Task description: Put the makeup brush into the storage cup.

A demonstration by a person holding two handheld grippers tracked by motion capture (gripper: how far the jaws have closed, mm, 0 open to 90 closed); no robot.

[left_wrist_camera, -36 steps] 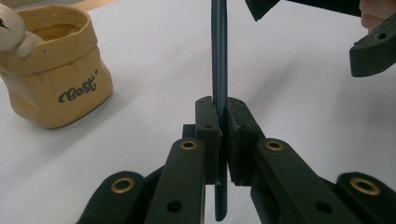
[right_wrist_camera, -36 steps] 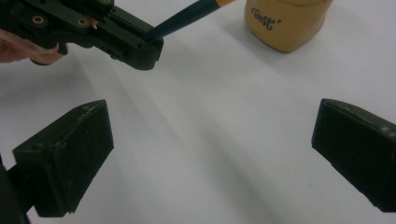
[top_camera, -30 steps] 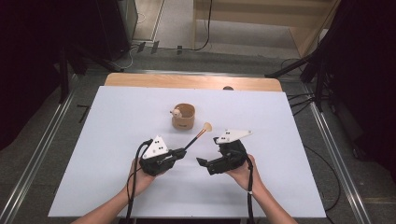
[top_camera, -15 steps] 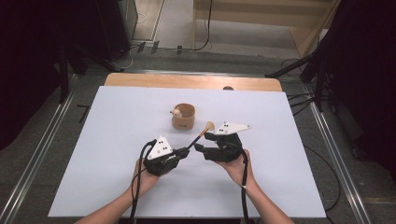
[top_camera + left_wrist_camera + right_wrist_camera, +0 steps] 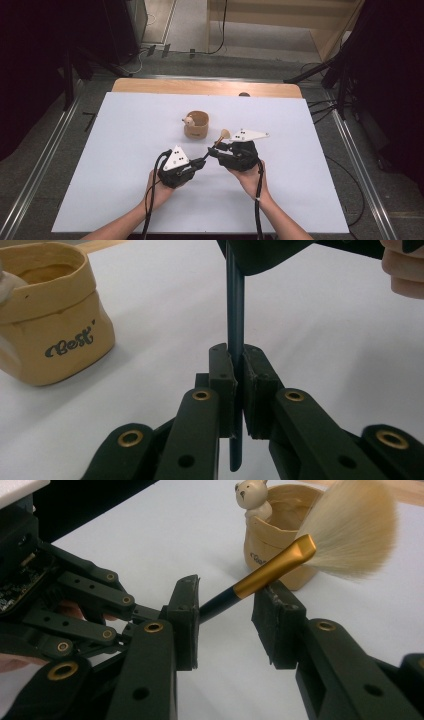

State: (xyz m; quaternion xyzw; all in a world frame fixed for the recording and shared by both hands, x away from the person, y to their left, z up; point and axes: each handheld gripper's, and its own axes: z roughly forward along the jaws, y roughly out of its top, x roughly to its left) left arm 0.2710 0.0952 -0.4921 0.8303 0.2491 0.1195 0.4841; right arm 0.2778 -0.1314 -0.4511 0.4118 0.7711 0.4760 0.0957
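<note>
Just above the middle of the white counter [image 5: 125, 165], a makeup brush [image 5: 280, 565] is held off the surface between both tongs. Its long axis runs from 8 o'clock to 2 o'clock in the high view: dark handle low, gold ferrule and pale bristles pointing toward 2 o'clock, near the tan pot [image 5: 196, 125] with a small bear figure [image 5: 253, 497]. The left tongs [image 5: 239, 385] are pressed together, pinching the handle's end. The right tongs [image 5: 225, 622] have just been closing, handle between them, one pad touching, the other still apart.
</note>
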